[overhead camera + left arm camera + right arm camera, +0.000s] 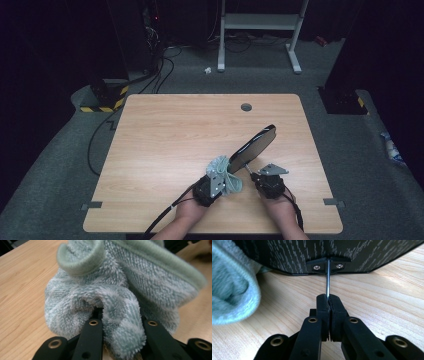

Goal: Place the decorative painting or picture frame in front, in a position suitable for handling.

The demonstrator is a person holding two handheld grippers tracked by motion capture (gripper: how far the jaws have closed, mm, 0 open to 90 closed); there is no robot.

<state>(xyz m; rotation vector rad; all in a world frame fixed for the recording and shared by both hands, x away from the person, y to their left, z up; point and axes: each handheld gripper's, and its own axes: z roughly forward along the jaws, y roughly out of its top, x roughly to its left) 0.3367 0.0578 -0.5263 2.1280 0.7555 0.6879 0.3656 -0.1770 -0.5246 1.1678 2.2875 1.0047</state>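
— High view is showing us the whole layout: we are holding a long black paddle-shaped panel (254, 145) tilted up off the worktop (165, 130), its long axis running from near our hands away and to the right.

— And which hand is doing what?

— Our right hand-held gripper (254, 176) is pinching the thin metal rod (327, 277) that sticks out of the panel's near end. In the right gripper view the jaws are standing fully closed on that rod, which is running straight ahead into a small bracket (328, 265) with two screws.

— So the right side is only steadying.

— We are judging so. Our left hand-held gripper (223, 176) is clamping a bunched pale green towel (117, 297); the left gripper view is showing a fold of pile squeezed between narrow jaws.

— Where is the panel lying from the towel?

— Just ahead and to the right of it; the towel (225, 172) is touching or nearly touching the panel's near end. We cannot tell which.

— Then the coming wipe is turning on that axis?

— We are thinking the towel needs to travel along the panel's length, away from us and rightward, while the right grip is keeping the rod from twisting.
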